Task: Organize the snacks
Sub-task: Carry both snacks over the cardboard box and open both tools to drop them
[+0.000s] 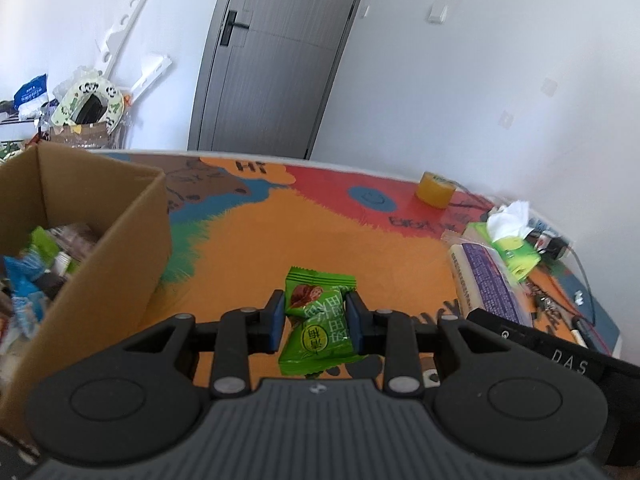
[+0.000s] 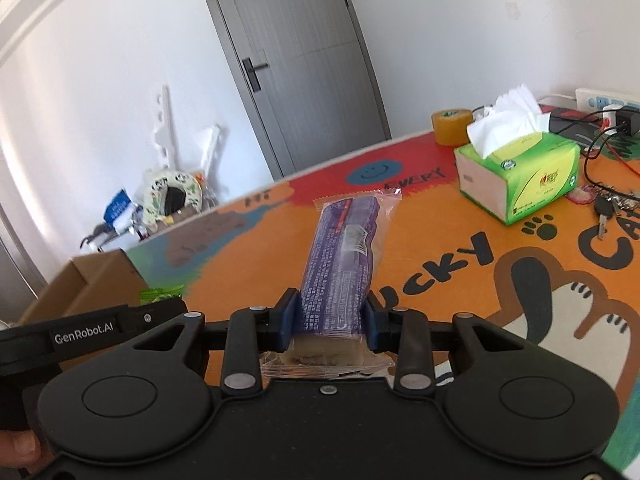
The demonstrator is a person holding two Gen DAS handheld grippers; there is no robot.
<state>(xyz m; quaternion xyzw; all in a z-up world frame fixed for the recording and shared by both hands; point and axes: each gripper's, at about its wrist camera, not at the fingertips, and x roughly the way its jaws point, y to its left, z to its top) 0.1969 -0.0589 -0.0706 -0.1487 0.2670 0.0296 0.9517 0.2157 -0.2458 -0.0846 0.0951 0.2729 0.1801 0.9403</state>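
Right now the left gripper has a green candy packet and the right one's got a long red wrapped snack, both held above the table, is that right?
Not quite. The long wrapped snack in the right gripper is purple, not red; the right wrist view shows it. The rest holds: the left gripper clamps the green candy packet, both above the table.

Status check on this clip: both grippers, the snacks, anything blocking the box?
Left gripper shut on green snack packet. Right gripper shut on purple wafer pack. Cardboard box open at left, snacks inside. Nothing in the way.
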